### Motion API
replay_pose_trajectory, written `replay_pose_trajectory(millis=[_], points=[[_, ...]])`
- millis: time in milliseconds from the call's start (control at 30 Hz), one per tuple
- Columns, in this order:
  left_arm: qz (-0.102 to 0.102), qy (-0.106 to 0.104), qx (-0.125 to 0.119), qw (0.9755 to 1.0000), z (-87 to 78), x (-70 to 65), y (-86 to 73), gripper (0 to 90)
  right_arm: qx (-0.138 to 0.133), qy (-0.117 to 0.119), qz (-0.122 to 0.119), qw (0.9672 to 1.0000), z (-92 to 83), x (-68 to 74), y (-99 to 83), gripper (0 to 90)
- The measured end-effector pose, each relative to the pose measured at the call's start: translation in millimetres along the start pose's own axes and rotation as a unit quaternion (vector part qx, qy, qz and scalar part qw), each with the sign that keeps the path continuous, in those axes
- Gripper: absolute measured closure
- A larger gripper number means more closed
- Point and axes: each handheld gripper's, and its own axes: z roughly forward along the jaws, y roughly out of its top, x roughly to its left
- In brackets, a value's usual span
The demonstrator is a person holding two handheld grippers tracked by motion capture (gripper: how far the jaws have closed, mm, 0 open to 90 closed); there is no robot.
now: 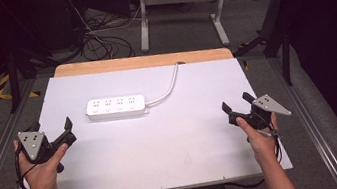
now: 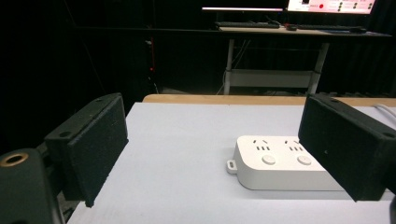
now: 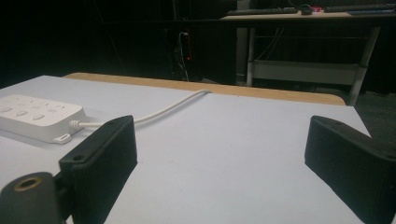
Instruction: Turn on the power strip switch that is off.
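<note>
A white power strip [image 1: 116,107] lies on the white table top [image 1: 164,145], left of centre, with its white cable [image 1: 168,87] running off over the far edge. My left gripper [image 1: 52,128] rests at the table's left side, open, nothing between its jaws. In the left gripper view the power strip [image 2: 280,163] lies just ahead, partly behind the right jaw. My right gripper [image 1: 237,102] sits at the right side, open and holding nothing. The right gripper view has the power strip [image 3: 39,116] at far left and its cable [image 3: 159,109] crossing the table.
A wooden strip [image 1: 141,61] borders the table's far edge. Beyond it stands a desk frame with white legs [image 1: 178,7], and cables [image 1: 97,39] lie on the floor. Metal rails [image 1: 313,128] run along both sides of the table.
</note>
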Motion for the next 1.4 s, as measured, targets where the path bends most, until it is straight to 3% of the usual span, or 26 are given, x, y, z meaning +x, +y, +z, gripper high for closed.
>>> replay_pose_trajectory(millis=[267,333,400,533,1000,1133,1400], points=[[0.001,0.001,0.000,1.0000,-0.6,0.1,0.1,10.1,-0.004,-0.001,0.001,1.0000,-1.1,-0.2,0.6,10.0],[0.002,0.001,-0.002,1.0000,-0.7,-0.1,0.2,13.3,-0.004,-0.001,0.001,1.0000,-1.1,-0.1,0.6,10.0],[0.002,-0.001,-0.002,1.0000,-1.7,-0.3,0.9,25.6,-0.004,-0.002,0.001,1.0000,-1.4,-0.1,0.6,10.1],[0.007,-0.001,-0.007,0.9999,-3.3,0.2,2.2,35.8,-0.005,-0.002,0.002,1.0000,-2.0,-0.4,0.6,10.1],[0.012,0.000,-0.012,0.9999,-2.5,-0.8,2.9,48.0,-0.005,-0.005,0.003,1.0000,-4.2,-1.2,0.2,10.3],[0.009,-0.004,-0.006,0.9999,-2.5,-0.3,3.5,58.8,-0.005,-0.006,0.003,1.0000,-5.1,-1.6,-0.2,10.4],[0.014,-0.010,-0.002,0.9999,-2.0,1.1,5.0,69.5,-0.004,-0.005,0.005,1.0000,-5.7,-2.1,-0.8,10.8]])
